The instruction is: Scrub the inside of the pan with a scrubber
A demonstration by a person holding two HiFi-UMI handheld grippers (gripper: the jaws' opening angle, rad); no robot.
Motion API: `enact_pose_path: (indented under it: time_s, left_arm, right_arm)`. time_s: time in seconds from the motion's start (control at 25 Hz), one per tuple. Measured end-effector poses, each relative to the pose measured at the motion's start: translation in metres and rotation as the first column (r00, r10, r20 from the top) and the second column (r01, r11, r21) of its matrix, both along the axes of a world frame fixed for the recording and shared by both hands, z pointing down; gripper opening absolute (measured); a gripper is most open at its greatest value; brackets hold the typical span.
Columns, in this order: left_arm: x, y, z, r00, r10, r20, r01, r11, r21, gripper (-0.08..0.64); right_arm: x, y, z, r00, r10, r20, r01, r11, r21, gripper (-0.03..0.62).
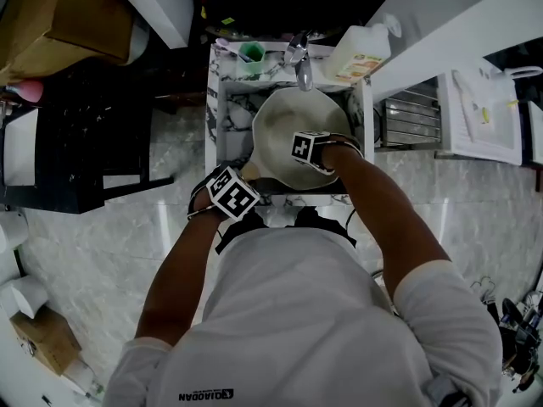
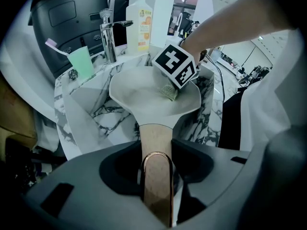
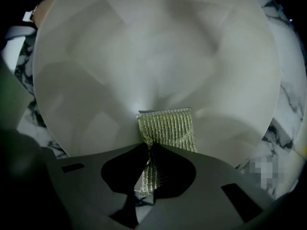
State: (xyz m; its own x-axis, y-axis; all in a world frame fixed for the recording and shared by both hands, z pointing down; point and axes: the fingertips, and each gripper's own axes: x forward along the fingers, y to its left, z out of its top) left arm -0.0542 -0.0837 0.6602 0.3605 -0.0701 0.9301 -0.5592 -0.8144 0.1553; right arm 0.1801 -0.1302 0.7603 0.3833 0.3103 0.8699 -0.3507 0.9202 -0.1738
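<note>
Pan [image 1: 288, 130] sits in the sink [image 1: 231, 108], upper centre of head view, bowl open side up. Its wood handle [image 2: 156, 133] runs toward lower left of that frame, straight into L tongs [image 2: 156, 150], which are clamped on it and steady the pan. Scrubber [image 3: 168, 128] lies flat on the pan floor, lower centre of R gripper view, near the pan's rim. R tongs [image 3: 149, 150] are pinched on the scrubber's near edge, so the pad sticks out ahead of the tips. Most of the pan floor lies up-frame from the pad. Judgement: next stroke likely goes fwd/away from R tongs across the bowl, w/ L only holding. Faucet [image 1: 301, 66] and soap bottle [image 1: 361, 53] stand past the far rim, apart from the pad.
</note>
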Motion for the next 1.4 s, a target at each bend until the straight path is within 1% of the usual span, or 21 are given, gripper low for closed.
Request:
enact_pose_path:
  time_s: [0.08,0.16,0.28,0.36,0.48,0.6,0.68,0.88,0.96,1.12,1.24,1.4]
  left_arm:
    - [0.000,-0.001,0.000,1.000,0.001,0.001,-0.001,1.000,0.002,0.198]
    - [0.001,-0.001,0.000,1.000,0.002,0.000,-0.002,1.000,0.007,0.199]
    - [0.001,-0.001,0.000,1.000,0.002,0.002,-0.002,1.000,0.008,0.199]
    - [0.001,-0.001,0.000,1.000,0.002,0.004,-0.002,1.000,0.008,0.199]
    - [0.001,-0.001,0.000,1.000,0.003,0.005,-0.004,1.000,0.012,0.199]
    - [0.001,-0.001,0.000,1.000,0.005,0.005,-0.005,1.000,0.014,0.199]
    - [0.001,0.000,0.000,1.000,0.005,0.005,-0.005,1.000,0.014,0.199]
    - [0.001,0.000,0.000,1.000,0.006,0.004,-0.006,1.000,0.011,0.199]
    - [0.001,0.001,0.000,1.000,0.007,0.004,-0.007,1.000,0.009,0.199]
    - [-0.002,0.000,0.000,1.000,0.007,0.010,-0.007,1.000,0.015,0.199]
    - [0.000,0.000,-0.001,1.000,0.006,0.007,-0.006,1.000,0.014,0.199]
    - [0.001,0.000,0.001,1.000,0.004,0.005,-0.005,1.000,0.009,0.199]
  right_arm:
    - [-0.008,0.013,-0.011,0.995,0.093,0.023,-0.093,0.995,-0.031,0.067]
    - [-0.015,0.021,-0.019,0.986,0.161,0.044,-0.158,0.985,-0.064,0.067]
    - [-0.027,0.034,-0.024,0.964,0.254,0.073,-0.243,0.961,-0.128,0.067]
    - [-0.037,0.042,-0.027,0.941,0.325,0.097,-0.305,0.936,-0.176,0.067]
    - [-0.049,0.051,-0.031,0.895,0.428,0.124,-0.391,0.888,-0.243,0.067]
    - [-0.058,0.055,-0.036,0.851,0.504,0.146,-0.451,0.845,-0.287,0.067]
    - [-0.065,0.058,-0.040,0.813,0.558,0.168,-0.488,0.809,-0.327,0.068]
    - [-0.092,0.065,-0.058,0.706,0.677,0.209,-0.544,0.708,-0.451,0.067]
    - [-0.101,0.067,-0.063,0.669,0.710,0.219,-0.557,0.674,-0.485,0.067]
    - [-0.118,0.065,-0.071,0.585,0.776,0.236,-0.584,0.605,-0.542,0.067]
    - [-0.117,0.065,-0.072,0.550,0.800,0.241,-0.594,0.577,-0.561,0.067]
    - [-0.116,0.063,-0.071,0.508,0.824,0.252,-0.603,0.549,-0.579,0.067]
